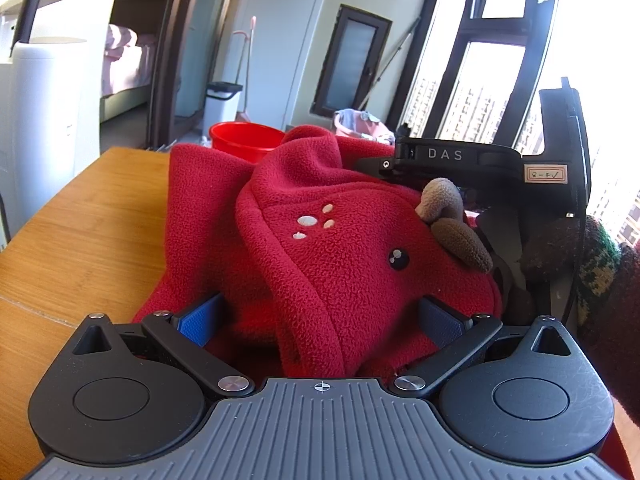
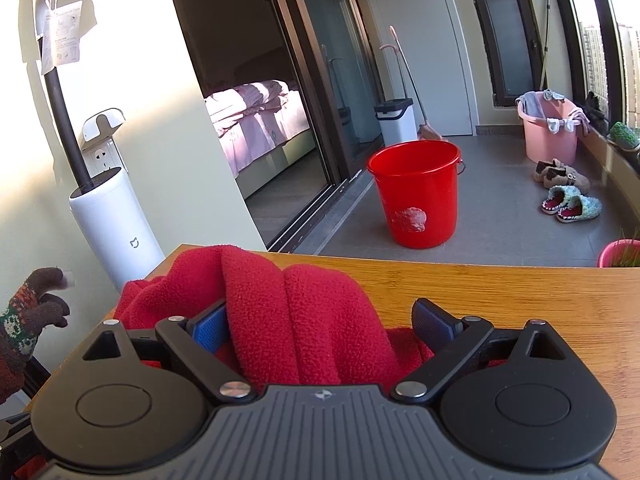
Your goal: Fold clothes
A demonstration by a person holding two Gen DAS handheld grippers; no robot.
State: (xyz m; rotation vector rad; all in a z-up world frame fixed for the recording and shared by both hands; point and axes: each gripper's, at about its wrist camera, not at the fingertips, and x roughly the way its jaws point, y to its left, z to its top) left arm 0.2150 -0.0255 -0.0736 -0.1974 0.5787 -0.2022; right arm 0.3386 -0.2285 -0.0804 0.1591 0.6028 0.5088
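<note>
A red fleece garment with a stitched eye, white spots and brown ears lies bunched on the wooden table. My left gripper is open, its blue pads wide apart with the fleece bulging between them. My right gripper is open too, and a thick fold of the same red fleece sits between its fingers. The right gripper's black body shows beyond the garment in the left wrist view, held by a gloved hand. The other gloved hand is at the left edge.
The table's far edge runs just past the fleece, with bare wood to the right. On the floor beyond are a red bucket, a pink basket, slippers and a white cylindrical appliance.
</note>
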